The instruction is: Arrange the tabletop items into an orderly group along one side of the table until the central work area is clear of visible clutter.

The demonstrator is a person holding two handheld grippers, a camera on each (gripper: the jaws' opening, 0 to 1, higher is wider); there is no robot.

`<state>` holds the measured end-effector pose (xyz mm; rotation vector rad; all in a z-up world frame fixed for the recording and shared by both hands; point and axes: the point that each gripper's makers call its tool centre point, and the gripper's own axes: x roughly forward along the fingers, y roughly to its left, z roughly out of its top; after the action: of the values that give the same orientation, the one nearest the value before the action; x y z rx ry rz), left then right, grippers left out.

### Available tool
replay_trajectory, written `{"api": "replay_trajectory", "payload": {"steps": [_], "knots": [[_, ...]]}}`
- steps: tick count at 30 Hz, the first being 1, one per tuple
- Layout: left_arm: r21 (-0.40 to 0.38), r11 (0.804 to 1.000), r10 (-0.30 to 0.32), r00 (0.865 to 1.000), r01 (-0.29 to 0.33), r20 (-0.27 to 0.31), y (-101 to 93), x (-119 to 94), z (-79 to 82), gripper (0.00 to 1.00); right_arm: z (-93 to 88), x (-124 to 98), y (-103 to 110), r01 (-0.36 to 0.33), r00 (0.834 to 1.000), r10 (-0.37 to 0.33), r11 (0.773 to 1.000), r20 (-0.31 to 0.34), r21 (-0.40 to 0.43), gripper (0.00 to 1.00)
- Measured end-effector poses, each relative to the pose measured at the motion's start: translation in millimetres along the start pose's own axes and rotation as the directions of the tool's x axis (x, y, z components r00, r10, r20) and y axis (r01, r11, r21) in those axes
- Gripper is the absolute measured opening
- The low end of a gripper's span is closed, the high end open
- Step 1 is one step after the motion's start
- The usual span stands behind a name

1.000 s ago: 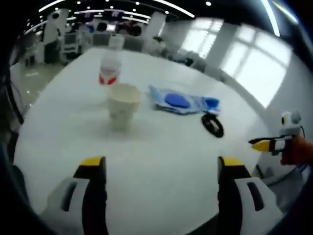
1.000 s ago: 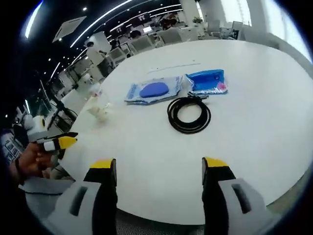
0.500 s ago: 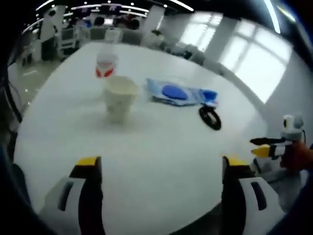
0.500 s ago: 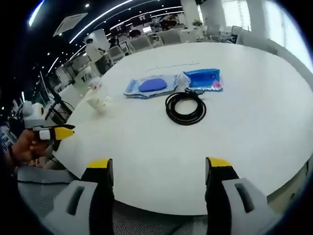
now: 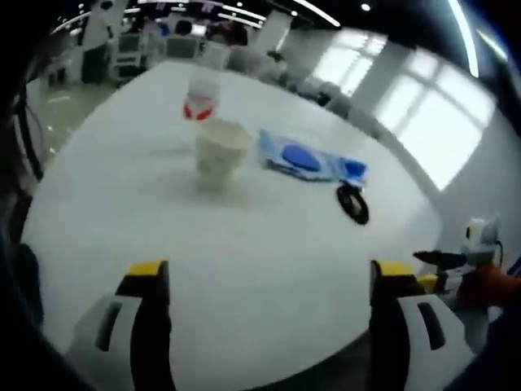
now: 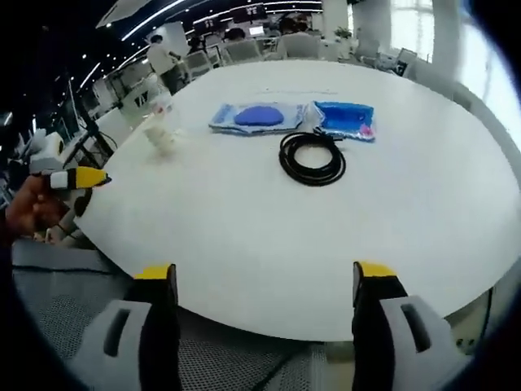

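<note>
Holding both tongs apart and empty, left tongs point(image 5: 260, 281) facing the cream ribbed paper cup point(image 5: 221, 152) at 12 o'clock; right tongs point(image 6: 264, 285) squaring up on the black coiled cable point(image 6: 312, 159), aiming low across its coil.

Large open office hall. Round white worktop point(image 6: 342, 236) in the foreground. Bright windows point(image 5: 423, 122) along one wall, washed out by daylight. Long strip lights point(image 6: 151, 16) across a dark ceiling. Rows of desks and chairs point(image 6: 244, 50) beyond the far edge. Grey patterned floor point(image 6: 244, 362) below the near rim.
</note>
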<state>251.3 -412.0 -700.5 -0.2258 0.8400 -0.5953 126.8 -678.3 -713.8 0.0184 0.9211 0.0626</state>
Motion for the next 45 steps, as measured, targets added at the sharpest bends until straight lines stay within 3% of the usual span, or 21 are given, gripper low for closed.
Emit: {"api": "replay_trajectory", "payload": {"steps": [4,7,12,24,30,37,40,45], "knots": [[0.013,1.000,-0.019,1.000,0.019,-0.019,-1.7,1,-6.0,1.00,-6.2,1,2,0.005,1.000,-0.006,0.999,-0.018,-0.035,0.94],[0.028,1.000,-0.007,1.000,0.008,-0.024,1.6,0,-5.8,1.00,-0.8,1,3,0.002,1.000,-0.002,0.998,0.000,-0.062,0.99],[0.059,0.998,0.015,0.999,-0.013,-0.039,3.7,-2,-10.5,1.00,-0.8,1,1,-0.008,1.000,0.008,1.000,0.004,-0.029,1.00],[0.104,0.994,-0.015,0.999,0.019,-0.039,-5.5,-1,-10.2,1.00,-2.6,2,10,-0.045,0.999,0.045,0.999,-0.006,-0.002,0.98],[0.113,0.993,-0.029,0.998,0.035,-0.057,-10.1,0,-13.8,1.00,1.5,5,9,-0.072,0.997,0.072,0.996,0.001,0.059,0.97],[0.112,0.993,-0.022,0.998,0.028,-0.053,-10.1,-2,-11.0,1.00,32.5,11,15,-0.112,0.994,0.111,0.993,0.020,0.031,0.93],[0.106,0.993,-0.052,0.997,0.057,-0.049,-17.1,-5,-10.1,1.00,58.3,17,24,-0.149,0.988,0.149,0.988,0.031,-0.028,0.93],[0.127,0.990,-0.051,0.998,0.057,-0.047,-20.7,-10,-9.4,1.00,92.0,25,37,-0.187,0.980,0.192,0.979,0.046,-0.085,0.92]]}}
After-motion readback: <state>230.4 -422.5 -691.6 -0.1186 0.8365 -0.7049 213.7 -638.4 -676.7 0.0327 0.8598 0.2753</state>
